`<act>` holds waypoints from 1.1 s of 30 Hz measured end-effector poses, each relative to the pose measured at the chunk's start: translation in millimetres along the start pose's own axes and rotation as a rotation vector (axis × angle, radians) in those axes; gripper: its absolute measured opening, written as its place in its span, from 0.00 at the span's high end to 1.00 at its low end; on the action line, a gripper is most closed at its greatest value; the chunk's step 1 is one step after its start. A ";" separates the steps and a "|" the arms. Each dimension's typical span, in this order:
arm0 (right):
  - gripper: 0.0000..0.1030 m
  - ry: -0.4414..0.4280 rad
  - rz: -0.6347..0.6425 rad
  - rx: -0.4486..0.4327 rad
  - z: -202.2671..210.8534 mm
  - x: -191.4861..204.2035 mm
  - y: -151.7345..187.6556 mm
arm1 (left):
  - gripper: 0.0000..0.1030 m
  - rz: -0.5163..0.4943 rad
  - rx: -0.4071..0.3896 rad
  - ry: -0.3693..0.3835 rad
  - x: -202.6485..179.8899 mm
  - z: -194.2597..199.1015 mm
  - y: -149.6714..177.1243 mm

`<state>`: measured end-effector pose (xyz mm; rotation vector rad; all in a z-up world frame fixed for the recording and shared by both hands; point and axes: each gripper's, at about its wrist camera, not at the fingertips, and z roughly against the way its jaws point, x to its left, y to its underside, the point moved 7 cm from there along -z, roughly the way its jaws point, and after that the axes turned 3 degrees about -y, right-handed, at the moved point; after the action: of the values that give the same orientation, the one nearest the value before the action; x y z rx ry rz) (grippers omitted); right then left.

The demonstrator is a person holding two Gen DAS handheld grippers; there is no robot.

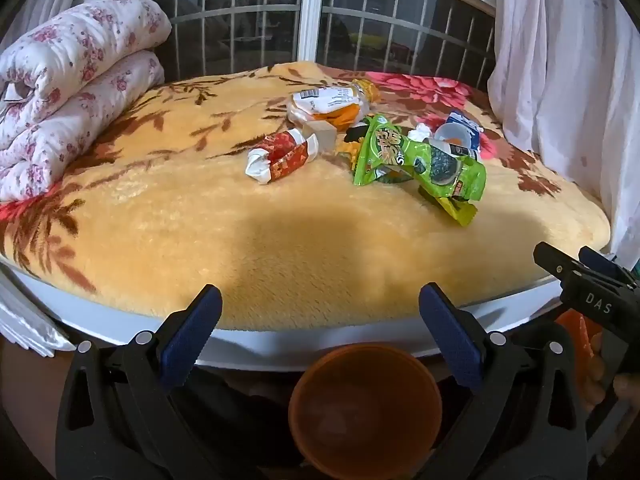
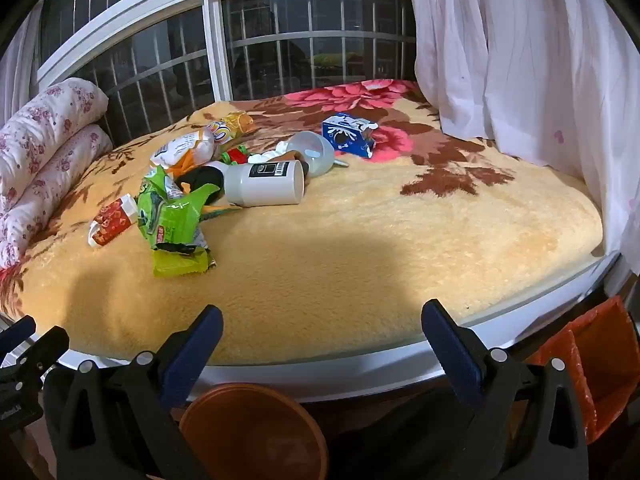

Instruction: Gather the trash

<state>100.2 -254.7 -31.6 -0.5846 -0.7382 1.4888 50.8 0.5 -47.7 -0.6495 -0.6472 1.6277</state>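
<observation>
A heap of trash lies on a yellow floral blanket [image 1: 200, 220] [image 2: 360, 240]: a green snack bag [image 1: 416, 160] [image 2: 172, 216], a red and white wrapper [image 1: 280, 156] [image 2: 112, 220], an orange and white bag [image 1: 328, 104] [image 2: 192, 146], a white cup on its side [image 2: 264, 188], a clear plastic cup [image 2: 310, 152] and a blue milk carton [image 1: 460, 132] [image 2: 350, 134]. My left gripper [image 1: 320, 320] hangs open at the near edge, well short of the heap. My right gripper [image 2: 322, 332] is open too, with nothing between its fingers. An orange bin [image 1: 364, 408] [image 2: 256, 432] stands below.
A rolled floral quilt [image 1: 68, 92] [image 2: 44, 152] lies at the left by the barred window [image 1: 312, 12]. White curtains [image 1: 560, 60] [image 2: 520, 60] hang at the right. The right gripper's body [image 1: 588, 284] shows at the right in the left wrist view. An orange bag [image 2: 592, 360] hangs below the edge.
</observation>
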 end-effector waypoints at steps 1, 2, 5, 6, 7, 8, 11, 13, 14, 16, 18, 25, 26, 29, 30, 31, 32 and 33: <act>0.05 0.004 0.002 0.000 0.3 -0.6 0.1 | 0.07 0.002 -0.003 -0.004 0.7 0.4 -0.3; 0.05 0.005 0.001 0.002 0.4 -1.1 0.4 | 0.07 0.002 -0.006 -0.005 1.2 0.9 -0.5; 0.05 0.000 -0.001 0.008 0.5 -2.0 1.2 | 0.07 -0.003 -0.003 0.008 -0.9 0.3 -0.2; 0.05 -0.001 -0.002 0.010 0.7 -2.1 1.5 | 0.07 -0.002 0.001 0.015 -1.4 0.1 0.3; 0.05 0.000 -0.001 0.011 1.3 -2.1 1.7 | 0.07 0.000 0.004 0.021 -1.3 0.3 0.2; 0.05 -0.001 0.002 0.010 2.2 -1.7 1.7 | 0.07 0.000 0.016 0.030 -1.8 -0.8 1.9; 0.05 0.002 0.010 0.009 -1.4 1.8 2.3 | 0.07 0.003 0.025 0.037 -0.6 -1.6 4.7; 0.05 0.000 0.008 0.012 -3.0 5.1 1.7 | 0.07 0.009 0.032 0.030 0.2 -5.0 4.7; 0.05 -0.003 0.004 0.013 -3.2 3.1 2.5 | 0.07 0.011 0.033 0.030 0.9 -5.4 4.8; 0.05 -0.009 0.000 0.022 -5.4 1.5 2.5 | 0.07 0.013 0.034 0.031 2.3 -6.3 5.2; 0.05 -0.009 0.002 0.027 -6.5 2.2 3.1 | 0.07 0.009 0.037 0.024 2.1 -7.6 5.4; 0.05 -0.008 0.014 0.037 -9.5 3.7 4.5 | 0.07 0.005 0.049 0.021 3.1 -12.9 9.1; 0.05 -0.008 0.014 0.039 -10.6 3.8 4.7 | 0.07 0.002 0.049 0.019 3.4 -13.7 9.4; 0.05 -0.013 0.011 0.043 -12.0 3.9 6.1 | 0.07 0.004 0.043 0.019 3.2 -13.1 10.2; 0.05 -0.015 0.011 0.043 -12.1 4.0 6.1 | 0.07 0.005 0.044 0.020 3.1 -13.5 10.4; 0.05 -0.016 0.010 0.043 -11.9 4.5 6.4 | 0.07 0.008 0.045 0.017 3.9 -13.8 10.6; 0.05 -0.016 0.011 0.044 -11.8 4.7 6.5 | 0.07 0.012 0.047 0.013 5.0 -14.5 11.0; 0.05 -0.017 0.011 0.044 -11.9 4.5 6.4 | 0.07 0.014 0.050 0.012 5.8 -15.1 11.1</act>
<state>104.6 -249.0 -43.9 -0.5444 -0.7150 1.5180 53.4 5.6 -66.5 -0.6284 -0.5931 1.6465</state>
